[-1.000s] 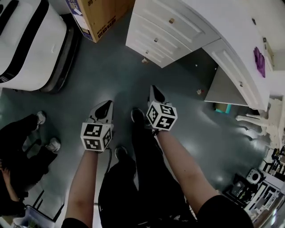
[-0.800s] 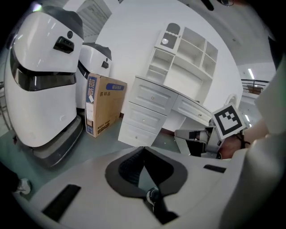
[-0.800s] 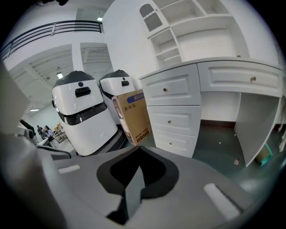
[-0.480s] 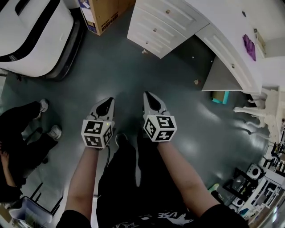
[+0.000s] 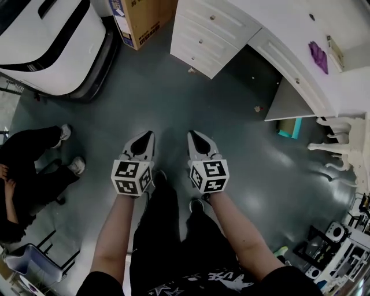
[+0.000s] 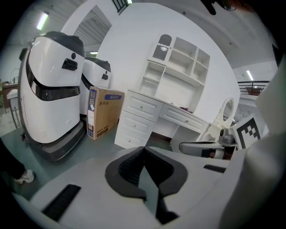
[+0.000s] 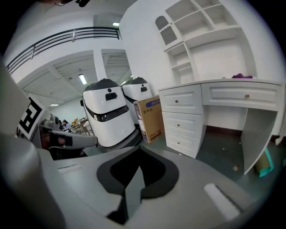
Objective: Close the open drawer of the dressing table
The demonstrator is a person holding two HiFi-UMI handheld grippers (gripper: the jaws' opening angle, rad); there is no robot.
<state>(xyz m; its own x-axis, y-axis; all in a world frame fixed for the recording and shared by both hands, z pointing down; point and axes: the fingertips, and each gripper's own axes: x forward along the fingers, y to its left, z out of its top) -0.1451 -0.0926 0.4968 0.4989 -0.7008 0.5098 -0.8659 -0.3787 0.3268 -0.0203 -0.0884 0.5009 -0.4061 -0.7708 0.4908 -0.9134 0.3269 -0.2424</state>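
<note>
The white dressing table (image 5: 277, 29) runs along the top right of the head view, with a stack of three drawers (image 5: 205, 37) at its left end and a shallow drawer (image 5: 292, 72) under the top. From these views I cannot tell which drawer stands open. My left gripper (image 5: 148, 134) and right gripper (image 5: 191, 134) hover side by side over the dark floor, well short of the table. Both are shut and hold nothing. The left gripper view shows shut jaws with the table (image 6: 147, 112) beyond. The right gripper view shows the drawer stack (image 7: 183, 120) ahead.
A cardboard box (image 5: 139, 17) and a large white machine (image 5: 46, 40) stand left of the table. A person in black (image 5: 29, 167) sits at the left. White carved chair legs (image 5: 338, 147), a teal box (image 5: 289, 128) and a purple item (image 5: 317, 55) are at the right.
Both grippers have drawn level and shifted slightly lower in the head view. The view has turned a little, so the table and box sit higher and further right.
</note>
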